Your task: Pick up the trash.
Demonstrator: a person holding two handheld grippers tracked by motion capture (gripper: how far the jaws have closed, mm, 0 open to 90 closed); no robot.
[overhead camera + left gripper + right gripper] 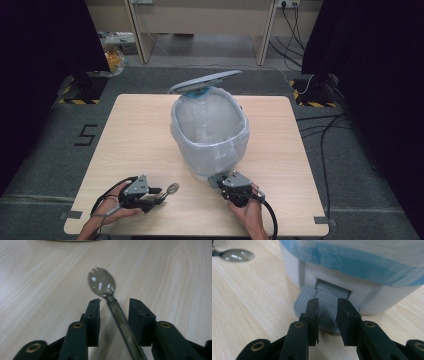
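Note:
A clear plastic spork (101, 282) lies flat on the wooden table (130, 130) near its front left. My left gripper (113, 301) straddles the handle, and a gap shows between the handle and the left pad, so it is open. In the high view the spork's head (172, 188) pokes out to the right of the left gripper (161, 194). A white pedal bin (200, 160) lined with a pale blue bag stands mid-table, its grey lid (205, 81) tipped up. My right gripper (327, 302) has its tips down on the bin's grey foot pedal (302, 302), jaws a narrow gap apart with nothing between them.
The bin's wall (292, 272) rises directly ahead of the right gripper (216, 180). The spork's head (237, 255) lies to its left. Cables trail from both grippers toward the front edge. Dark curtains and stands flank the table on the floor.

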